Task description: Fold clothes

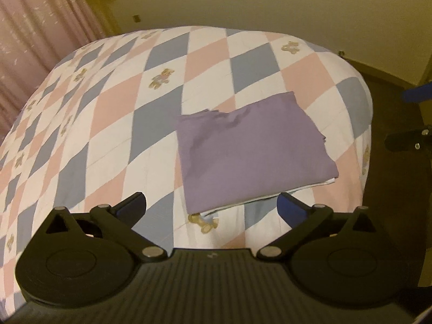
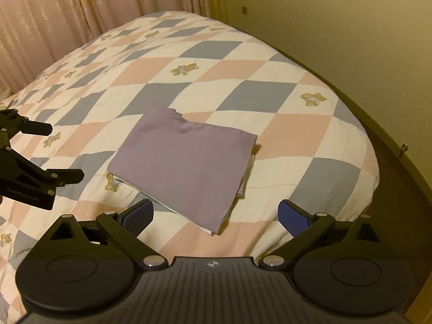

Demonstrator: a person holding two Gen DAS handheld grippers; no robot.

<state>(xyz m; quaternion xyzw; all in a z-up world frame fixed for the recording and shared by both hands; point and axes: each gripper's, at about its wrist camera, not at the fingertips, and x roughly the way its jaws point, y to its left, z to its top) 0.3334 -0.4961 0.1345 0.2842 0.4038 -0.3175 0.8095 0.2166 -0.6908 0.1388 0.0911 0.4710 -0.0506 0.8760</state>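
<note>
Folded purple shirt (image 1: pixel 251 151) sits on the teddy-bear quilt (image 1: pixel 113 113); left gripper (image 1: pixel 212 206) and right gripper (image 2: pixel 216 214) both spread wide, holding nothing.

Dim, yellowish indoor light, soft with few shadows. Both views are slightly blurred and grainy. Fisheye bending curves the edges, corners black.

The folded garment (image 1: pixel 251 151) lies on the bed (image 1: pixel 113 124), near its foot corner; curtains (image 2: pixel 81 5) hang beyond the bed's far side.
</note>
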